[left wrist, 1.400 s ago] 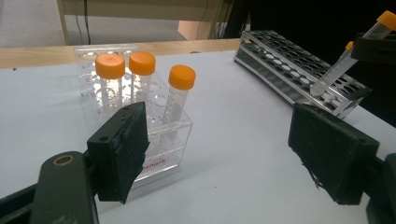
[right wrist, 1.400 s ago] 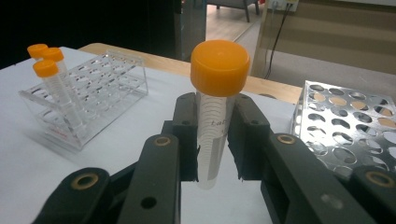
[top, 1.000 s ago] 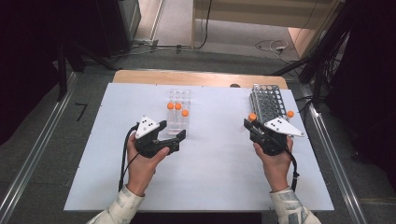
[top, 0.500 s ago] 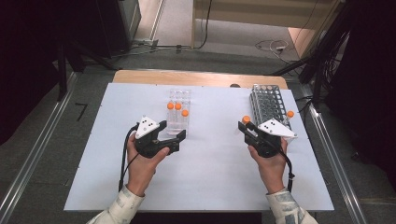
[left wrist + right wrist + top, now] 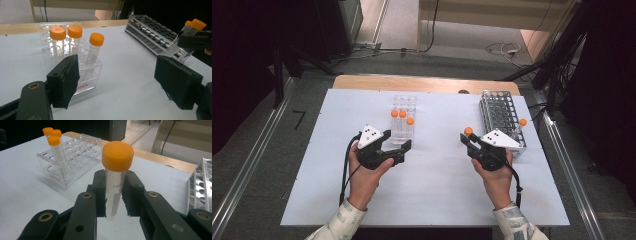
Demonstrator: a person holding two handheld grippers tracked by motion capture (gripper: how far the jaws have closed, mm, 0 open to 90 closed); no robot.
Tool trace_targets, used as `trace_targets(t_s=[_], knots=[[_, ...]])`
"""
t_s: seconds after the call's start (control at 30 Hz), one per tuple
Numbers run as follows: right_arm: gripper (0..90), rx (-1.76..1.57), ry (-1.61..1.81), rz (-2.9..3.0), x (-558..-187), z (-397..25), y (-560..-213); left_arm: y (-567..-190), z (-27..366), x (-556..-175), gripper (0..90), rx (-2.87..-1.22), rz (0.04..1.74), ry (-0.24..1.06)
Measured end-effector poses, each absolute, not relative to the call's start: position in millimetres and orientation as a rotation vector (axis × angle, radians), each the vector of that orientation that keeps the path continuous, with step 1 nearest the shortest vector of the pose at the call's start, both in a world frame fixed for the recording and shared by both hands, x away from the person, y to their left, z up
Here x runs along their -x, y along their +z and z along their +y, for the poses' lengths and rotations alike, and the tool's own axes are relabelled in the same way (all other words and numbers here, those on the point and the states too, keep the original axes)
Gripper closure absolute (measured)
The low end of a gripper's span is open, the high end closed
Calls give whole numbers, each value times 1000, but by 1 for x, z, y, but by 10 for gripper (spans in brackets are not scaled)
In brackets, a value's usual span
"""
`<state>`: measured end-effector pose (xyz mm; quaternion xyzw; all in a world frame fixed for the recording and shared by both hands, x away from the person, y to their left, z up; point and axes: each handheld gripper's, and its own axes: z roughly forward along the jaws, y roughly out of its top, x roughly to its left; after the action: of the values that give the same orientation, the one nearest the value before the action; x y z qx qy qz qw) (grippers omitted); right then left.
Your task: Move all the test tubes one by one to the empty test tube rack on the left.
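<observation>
Orange-capped tube (image 5: 115,180) number one sits upright between the jaws of my right hand-held gripper (image 5: 115,192), clamped on its clear body just under the cap, with the rounded bottom hanging free below the pads. From above, that tube's cap (image 5: 468,131) shows at the tip of the same hand-held gripper (image 5: 472,142), above the white surface (image 5: 437,195).

I count three more orange-capped tubes (image 5: 75,40) standing upright in one clear plastic rack (image 5: 87,72). That rack lies ahead of my left hand-held gripper (image 5: 117,82), nearer its left jaw, and off to the front left of my right one (image 5: 65,167). In the high view the rack (image 5: 404,107) stands just beyond my left hand-held gripper (image 5: 399,147).

One metal wire rack (image 5: 499,112) stands just beside my right hand-held gripper, on its right, and one further orange-capped tube (image 5: 522,122) leans at the rack's outer edge. In the left gripper view this metal rack (image 5: 155,37) lies ahead to the right.

That makes five tubes in all: one held, three in the clear rack, one at the metal rack.

My left hand-held gripper has its jaws spread wide apart, with nothing between them. One hand (image 5: 362,177) holds it, my other hand (image 5: 497,177) holds the right one.
</observation>
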<state>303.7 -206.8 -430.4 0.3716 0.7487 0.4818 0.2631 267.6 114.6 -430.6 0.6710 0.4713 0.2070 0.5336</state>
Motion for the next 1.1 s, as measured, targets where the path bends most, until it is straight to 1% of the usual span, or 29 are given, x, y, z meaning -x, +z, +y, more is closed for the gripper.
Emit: trace_targets(t_s=[1.1], knots=[[715,-917,1283,2143,-293,-172,-445,-432,111,-267,199,-1609,1115,488]])
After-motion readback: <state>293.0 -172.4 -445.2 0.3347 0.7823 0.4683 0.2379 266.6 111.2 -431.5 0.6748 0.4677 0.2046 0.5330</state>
